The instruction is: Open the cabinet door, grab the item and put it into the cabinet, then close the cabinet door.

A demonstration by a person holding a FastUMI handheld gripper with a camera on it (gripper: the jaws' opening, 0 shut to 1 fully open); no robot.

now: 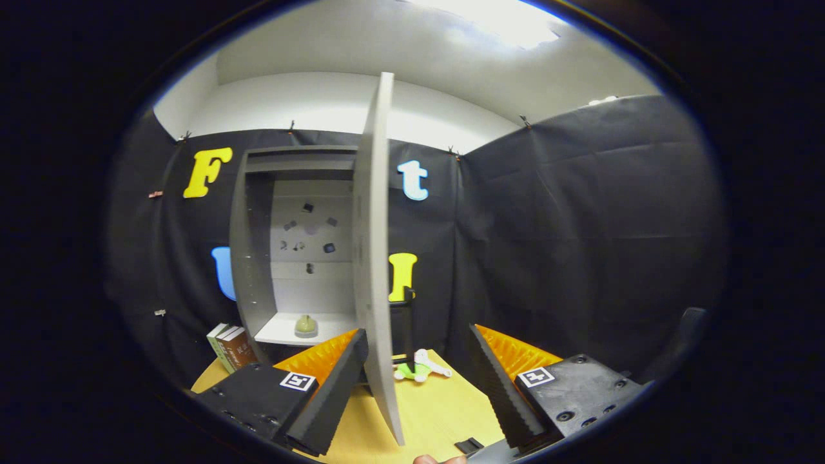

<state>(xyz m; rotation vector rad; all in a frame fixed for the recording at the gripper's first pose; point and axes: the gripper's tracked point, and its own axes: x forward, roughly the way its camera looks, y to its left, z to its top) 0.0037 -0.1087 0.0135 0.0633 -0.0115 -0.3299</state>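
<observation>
with the small green item (305, 325) already set on the cabinet (258, 258) shelf, the open door (374, 258) is seen edge-on between the parted gripper (419, 361) fingers, closing judged left.

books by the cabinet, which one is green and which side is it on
The green book is the outer one, farther from the cabinet; the brown book stands between it and the cabinet wall. The claw is open, its fingers either side of the door edge.

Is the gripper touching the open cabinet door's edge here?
Cannot tell. In the gripper view the cabinet door stands between the open gripper; its left finger overlaps the door edge, with no plain contact or gap.
</observation>
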